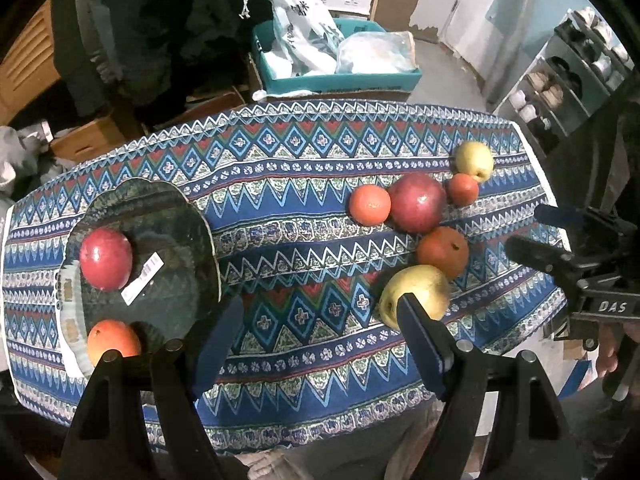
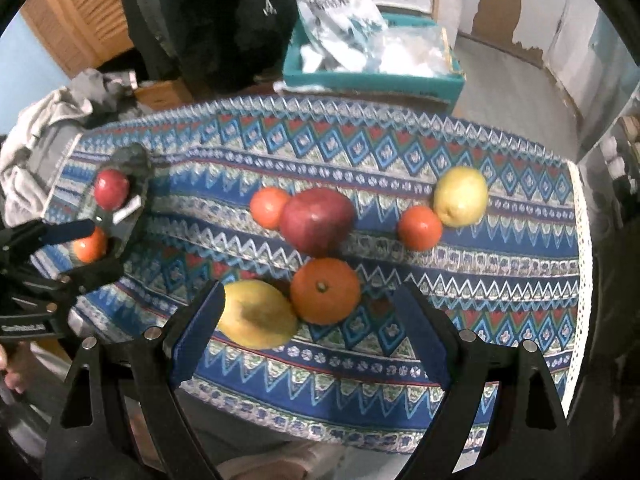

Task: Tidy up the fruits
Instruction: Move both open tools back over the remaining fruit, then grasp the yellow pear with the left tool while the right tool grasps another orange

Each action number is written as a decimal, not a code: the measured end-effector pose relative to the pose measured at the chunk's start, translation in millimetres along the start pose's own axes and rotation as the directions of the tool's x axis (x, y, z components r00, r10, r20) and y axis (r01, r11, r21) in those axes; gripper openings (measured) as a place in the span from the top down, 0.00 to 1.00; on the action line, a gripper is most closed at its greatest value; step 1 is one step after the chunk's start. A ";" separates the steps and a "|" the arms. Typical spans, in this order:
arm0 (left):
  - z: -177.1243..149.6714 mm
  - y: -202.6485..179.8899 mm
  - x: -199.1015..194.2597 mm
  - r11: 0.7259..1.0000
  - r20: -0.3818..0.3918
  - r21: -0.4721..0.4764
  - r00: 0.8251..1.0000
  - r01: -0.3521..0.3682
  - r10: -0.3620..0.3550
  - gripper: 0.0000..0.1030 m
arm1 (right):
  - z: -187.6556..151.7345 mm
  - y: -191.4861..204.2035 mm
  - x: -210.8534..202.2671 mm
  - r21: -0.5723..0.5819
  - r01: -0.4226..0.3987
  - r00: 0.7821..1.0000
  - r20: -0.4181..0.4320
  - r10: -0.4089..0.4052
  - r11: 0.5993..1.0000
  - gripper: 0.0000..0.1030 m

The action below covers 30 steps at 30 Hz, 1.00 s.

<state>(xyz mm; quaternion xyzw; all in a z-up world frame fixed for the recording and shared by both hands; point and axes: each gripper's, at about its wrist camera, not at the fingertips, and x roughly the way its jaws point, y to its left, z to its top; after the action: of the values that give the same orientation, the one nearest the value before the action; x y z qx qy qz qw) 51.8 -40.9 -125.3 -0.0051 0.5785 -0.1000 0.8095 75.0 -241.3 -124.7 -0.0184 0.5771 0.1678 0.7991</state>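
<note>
A dark plate (image 1: 176, 240) at the table's left holds a red apple (image 1: 106, 258) and an orange (image 1: 114, 340). Loose fruit lies on the patterned cloth at right: a yellow mango (image 1: 416, 294), an orange with a stem (image 1: 442, 251), a big red apple (image 1: 417, 202), an orange (image 1: 369, 204), a small orange (image 1: 463, 189) and a yellow pear (image 1: 474, 161). My left gripper (image 1: 320, 336) is open and empty above the cloth between plate and mango. My right gripper (image 2: 312, 328) is open and empty, hovering near the mango (image 2: 256, 314) and stemmed orange (image 2: 325, 290).
A teal crate (image 1: 336, 80) with plastic bags stands behind the table. A shelf with shoes (image 1: 560, 92) is at the far right. Clothes (image 2: 48, 136) lie heaped at the far left. The table's front edge is close to me.
</note>
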 end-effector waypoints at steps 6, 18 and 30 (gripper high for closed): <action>5.5 0.0 22.5 1.000 -0.014 0.001 1.000 0.001 -0.001 0.22 | -1.7 -12.9 42.2 0.040 0.002 0.996 -0.087 0.001 0.999 0.15; 14.3 -5.8 55.4 0.999 -0.022 0.047 1.000 -0.018 0.019 0.22 | 4.1 -17.7 90.7 0.094 0.002 0.988 -0.156 0.012 0.996 0.15; 15.3 -10.4 72.4 0.999 -0.071 0.047 0.997 0.009 -0.005 0.22 | -5.9 -35.3 126.7 0.196 -0.051 0.973 -0.212 0.093 0.979 0.15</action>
<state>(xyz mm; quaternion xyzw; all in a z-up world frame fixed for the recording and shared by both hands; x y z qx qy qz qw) 87.0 -64.9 -186.7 0.0154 0.6043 -0.1166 0.7880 114.9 -244.6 -250.1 0.0603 0.6755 0.1379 0.7218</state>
